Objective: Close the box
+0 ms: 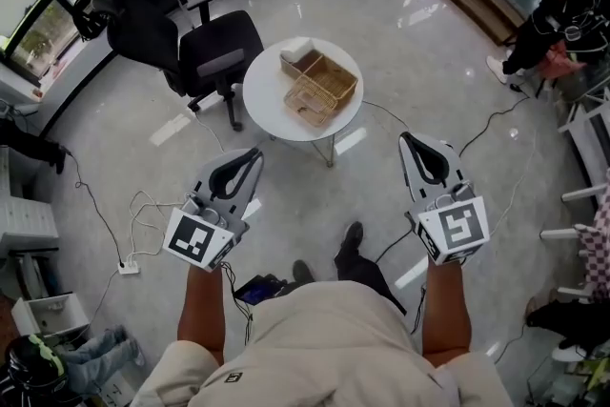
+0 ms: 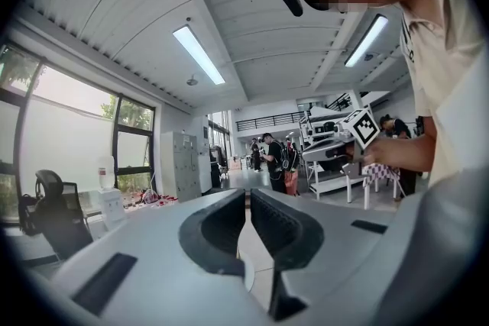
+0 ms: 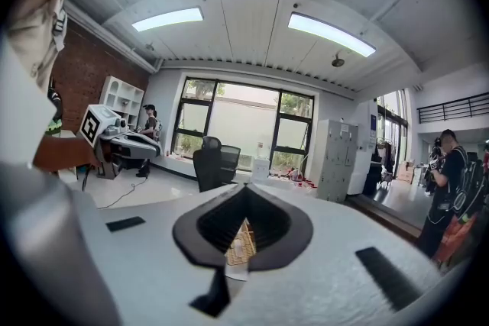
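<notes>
**A:** While both tongs hang short of the bench (image 1: 259, 100), where does the box (image 1: 322, 83) lie from them?

**B:** Straight ahead and between them, on the round bench, well apart from both. Neither the left tongs (image 1: 254, 153) nor the right tongs (image 1: 407, 140) is clearly nearer.

**A:** Are they carrying anything?

**B:** No. Each pair is clenched on nothing (the right gripper view only shows the wicker far off, through the slit).

**A:** And the box itself?

**B:** It is wicker and lies open, two halves side by side. I judge the nearer, flatter half to be the lid, folded out toward us. The basket part looks bare. A white block (image 1: 297, 47) sits at the far corner, in or beside it I cannot tell.
</notes>
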